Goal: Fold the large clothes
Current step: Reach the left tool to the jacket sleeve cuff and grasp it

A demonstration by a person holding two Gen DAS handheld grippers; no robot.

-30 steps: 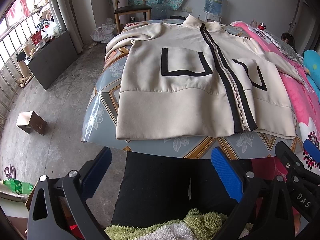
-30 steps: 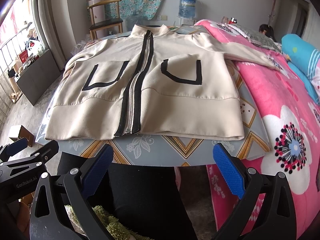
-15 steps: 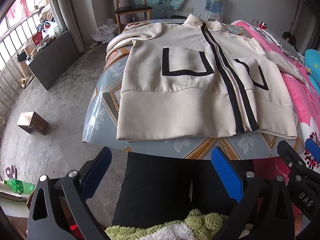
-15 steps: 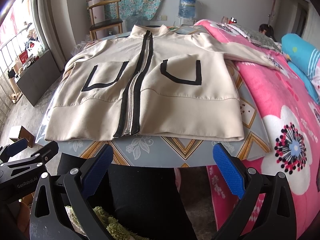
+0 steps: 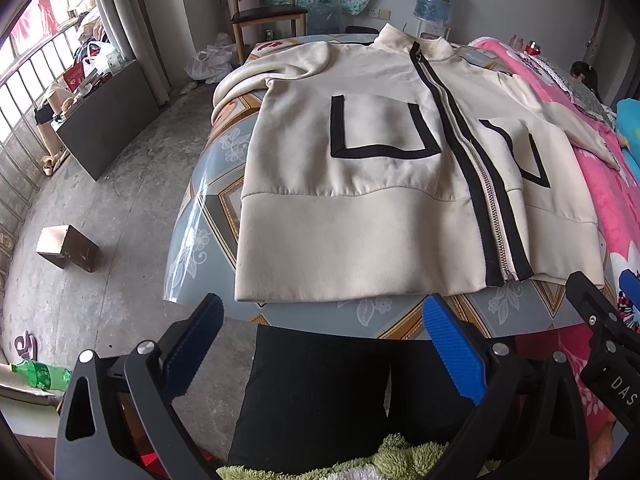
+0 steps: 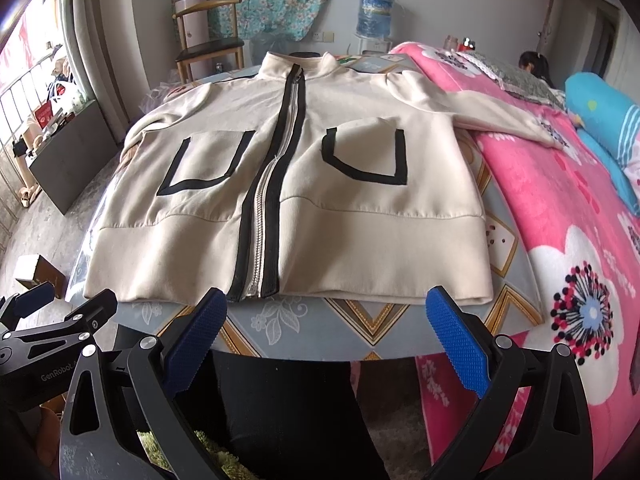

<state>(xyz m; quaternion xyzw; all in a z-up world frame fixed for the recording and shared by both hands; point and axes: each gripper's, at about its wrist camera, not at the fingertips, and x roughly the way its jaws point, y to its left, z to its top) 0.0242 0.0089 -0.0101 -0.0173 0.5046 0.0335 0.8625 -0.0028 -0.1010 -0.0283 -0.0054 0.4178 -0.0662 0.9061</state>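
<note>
A cream zip-up jacket (image 5: 360,208) (image 6: 320,184) with a black zipper band and black U-shaped pocket trim lies flat, front up, on a round patterned table (image 5: 208,216) (image 6: 304,328). Its hem faces me and its collar points away. One sleeve hangs off the far left edge; the other stretches right onto a pink blanket. My left gripper (image 5: 320,332) hovers open just short of the hem's left part. My right gripper (image 6: 326,324) stands open before the hem, near the zipper's lower end. Neither holds anything.
A bed with a pink flowered blanket (image 6: 580,240) adjoins the table on the right; a person (image 6: 534,68) sits at its far end. A wooden chair (image 6: 208,44) and water bottle (image 6: 374,14) stand behind. A brown box (image 5: 66,246) lies on the floor. Black-clad legs (image 5: 320,392) are below.
Both grippers have edged slightly forward toward the jacket's hem, the left also drifting a little to the left. The jacket has not moved.
</note>
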